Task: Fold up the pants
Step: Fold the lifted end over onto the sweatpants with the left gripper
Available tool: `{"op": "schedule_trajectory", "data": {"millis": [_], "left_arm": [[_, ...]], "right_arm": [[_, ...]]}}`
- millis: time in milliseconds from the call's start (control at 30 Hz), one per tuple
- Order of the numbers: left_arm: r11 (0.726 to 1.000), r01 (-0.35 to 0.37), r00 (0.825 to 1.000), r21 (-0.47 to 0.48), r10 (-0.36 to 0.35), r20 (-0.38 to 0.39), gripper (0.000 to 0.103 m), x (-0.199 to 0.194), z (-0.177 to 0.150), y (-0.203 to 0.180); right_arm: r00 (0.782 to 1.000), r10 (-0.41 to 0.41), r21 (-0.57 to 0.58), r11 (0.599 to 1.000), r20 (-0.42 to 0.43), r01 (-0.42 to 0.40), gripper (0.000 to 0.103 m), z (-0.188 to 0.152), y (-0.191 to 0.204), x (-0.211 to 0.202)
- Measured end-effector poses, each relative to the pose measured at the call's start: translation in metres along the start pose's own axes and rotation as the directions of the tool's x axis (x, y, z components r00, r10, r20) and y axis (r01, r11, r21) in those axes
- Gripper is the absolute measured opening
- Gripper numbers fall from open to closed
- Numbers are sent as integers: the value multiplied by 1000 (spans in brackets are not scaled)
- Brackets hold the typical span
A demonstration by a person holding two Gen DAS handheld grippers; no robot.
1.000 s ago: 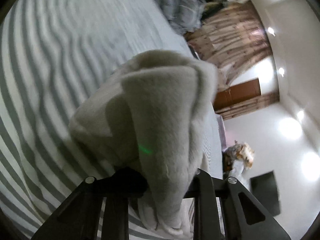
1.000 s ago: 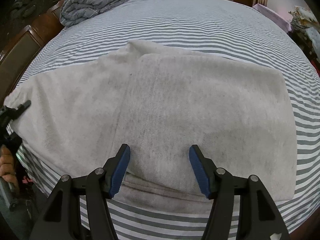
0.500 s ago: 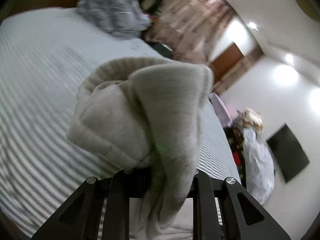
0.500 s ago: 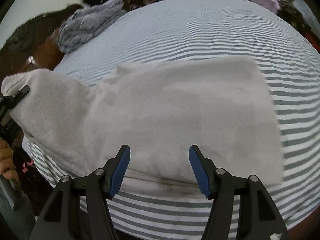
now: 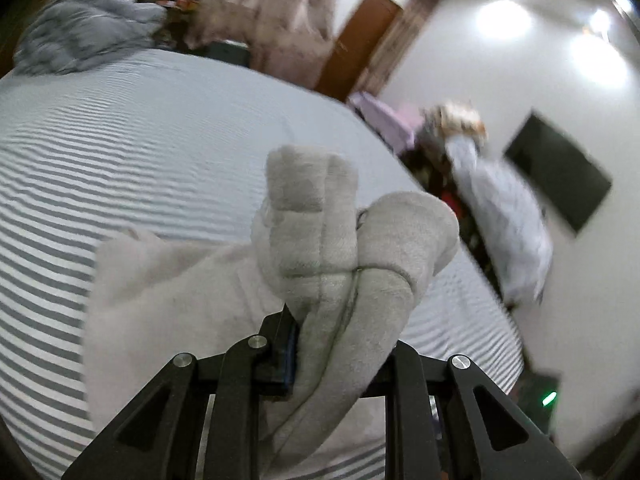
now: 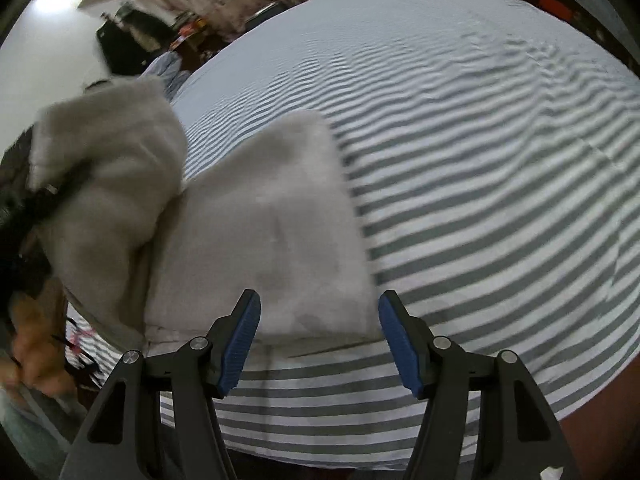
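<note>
The pale grey fleece pants (image 6: 264,232) lie folded on the striped bed near its front edge. My left gripper (image 5: 340,344) is shut on one bunched end of the pants (image 5: 320,248) and holds it lifted over the flat part. In the right wrist view that lifted end (image 6: 108,160) hangs at the left, with the left gripper (image 6: 52,196) partly hidden in the cloth. My right gripper (image 6: 320,340) is open and empty, just above the pants' near edge by the right corner.
The grey-and-white striped bed (image 6: 480,160) stretches wide to the right. A rumpled grey blanket (image 5: 80,36) lies at the far end. A brown door (image 5: 360,40), curtains and a dark wall screen (image 5: 556,176) are beyond. The person's hand (image 6: 32,344) is at lower left.
My left gripper has carried the held end up and to the right over the flat part. The right gripper has shifted right along the pants' near edge, still open.
</note>
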State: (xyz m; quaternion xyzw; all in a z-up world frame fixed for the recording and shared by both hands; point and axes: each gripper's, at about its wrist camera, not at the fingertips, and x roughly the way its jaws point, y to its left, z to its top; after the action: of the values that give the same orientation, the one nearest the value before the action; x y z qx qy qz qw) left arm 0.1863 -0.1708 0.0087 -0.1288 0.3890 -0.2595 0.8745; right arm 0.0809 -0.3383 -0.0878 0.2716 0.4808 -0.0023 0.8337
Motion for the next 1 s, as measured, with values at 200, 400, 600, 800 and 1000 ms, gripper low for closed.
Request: {"op": "schedule_trajectory", "data": {"millis": [200, 400, 600, 800, 1000], "left_arm": [[993, -74, 995, 97, 80, -65, 21, 45, -38, -23], [963, -171, 982, 209, 183, -43, 24, 47, -66, -42], [953, -199, 975, 228, 217, -52, 28, 44, -72, -52], [946, -205, 972, 252, 228, -65, 31, 33, -71, -48], [934, -242, 955, 262, 277, -107, 33, 41, -67, -55]], "right_arm": [[1000, 17, 27, 1000, 0, -17, 60, 2, -20, 4], [999, 34, 37, 999, -1, -34, 60, 4, -33, 10], [999, 42, 51, 998, 5, -42, 60, 0, -36, 5], [999, 35, 47, 998, 12, -36, 60, 0, -36, 2], [999, 32, 53, 998, 23, -33, 60, -4, -37, -6]]}}
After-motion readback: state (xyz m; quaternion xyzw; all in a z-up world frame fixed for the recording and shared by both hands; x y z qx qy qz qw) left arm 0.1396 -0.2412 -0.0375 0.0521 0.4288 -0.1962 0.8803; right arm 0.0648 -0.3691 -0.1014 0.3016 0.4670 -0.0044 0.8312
